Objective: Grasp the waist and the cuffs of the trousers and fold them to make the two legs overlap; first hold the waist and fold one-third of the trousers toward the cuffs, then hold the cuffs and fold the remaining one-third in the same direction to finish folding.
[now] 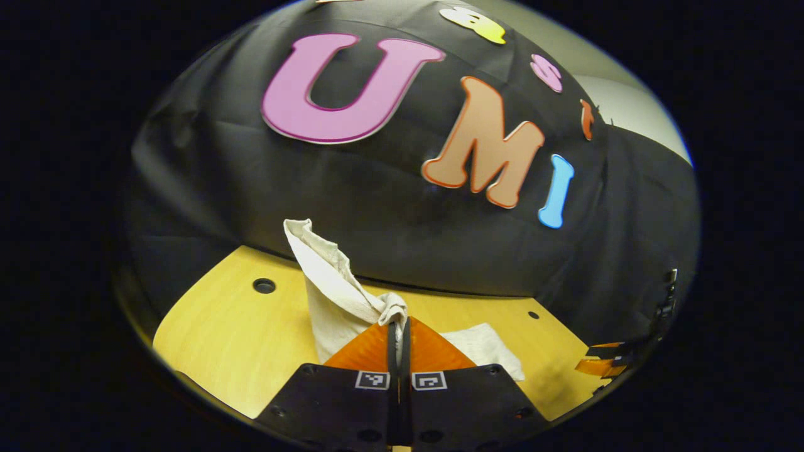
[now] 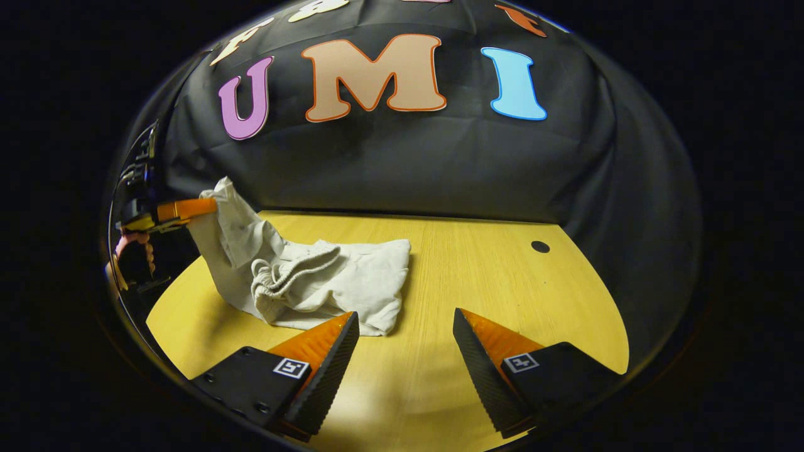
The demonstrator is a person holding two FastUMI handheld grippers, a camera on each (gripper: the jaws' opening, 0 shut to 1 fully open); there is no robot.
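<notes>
The cream trousers [image 2: 326,282] lie bunched on the wooden table [image 2: 502,282], with the gathered elastic waist [image 2: 289,270] toward the front of the heap. My left gripper [image 1: 399,326] is shut on a fold of the trousers [image 1: 333,289], lifting one end up off the table so it stands as a peak. In the right gripper view that left gripper [image 2: 188,210] shows at the far left, holding the raised cloth. My right gripper [image 2: 405,329] is open and low over the table, just right of the trousers' near edge, with nothing between its fingers.
Black cloth walls close the table at the back and sides. Small round holes are set in the tabletop [image 2: 540,247] [image 1: 264,285]. Bare wood stretches to the right of the trousers. The right gripper [image 1: 606,361] shows at the right edge of the left gripper view.
</notes>
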